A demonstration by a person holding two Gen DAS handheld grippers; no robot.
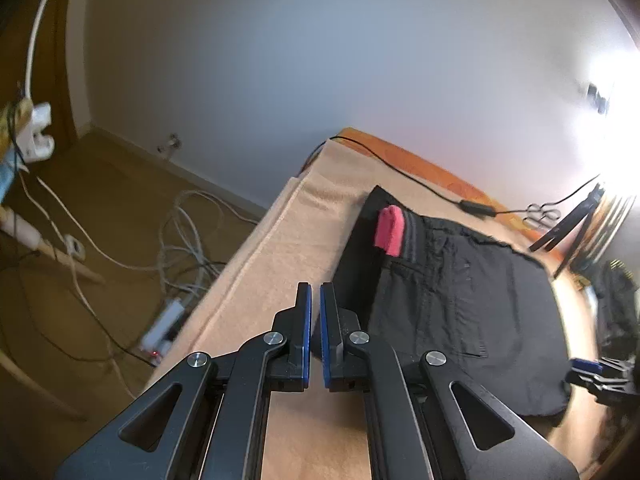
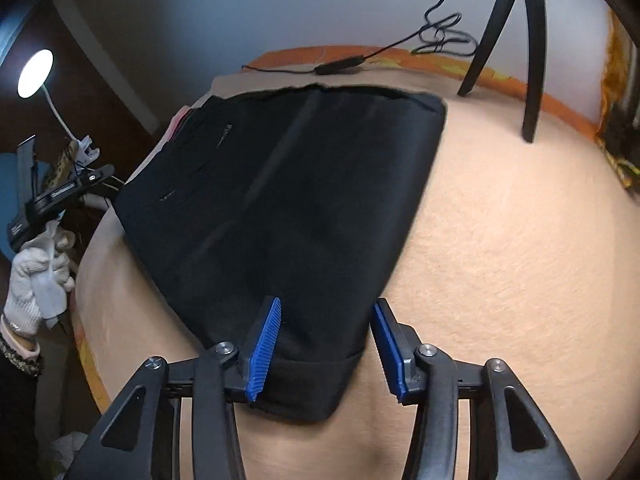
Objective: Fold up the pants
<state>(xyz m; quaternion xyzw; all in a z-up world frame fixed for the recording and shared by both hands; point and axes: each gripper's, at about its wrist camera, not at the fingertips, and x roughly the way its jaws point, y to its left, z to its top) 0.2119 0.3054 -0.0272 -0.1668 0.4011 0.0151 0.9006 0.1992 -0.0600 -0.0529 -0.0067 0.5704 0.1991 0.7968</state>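
Here, folded black pants (image 2: 280, 208) lie on the beige-covered bed (image 2: 520, 260). My right hand-held gripper (image 2: 326, 344) straddles their near corner, half-open, gripping nothing; my left hand-held gripper (image 1: 316, 320) is closed and empty. I should pinch every layer together before lifting.

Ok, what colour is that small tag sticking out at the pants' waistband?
Pink tag on black pants; clearest in the left wrist view.

A peach blanket (image 2: 520, 240) covers the bed. A black tripod (image 2: 532, 40) stands at its far edge beside a black cable (image 2: 360, 58). White cables (image 1: 180, 240) tangle on the floor at left.
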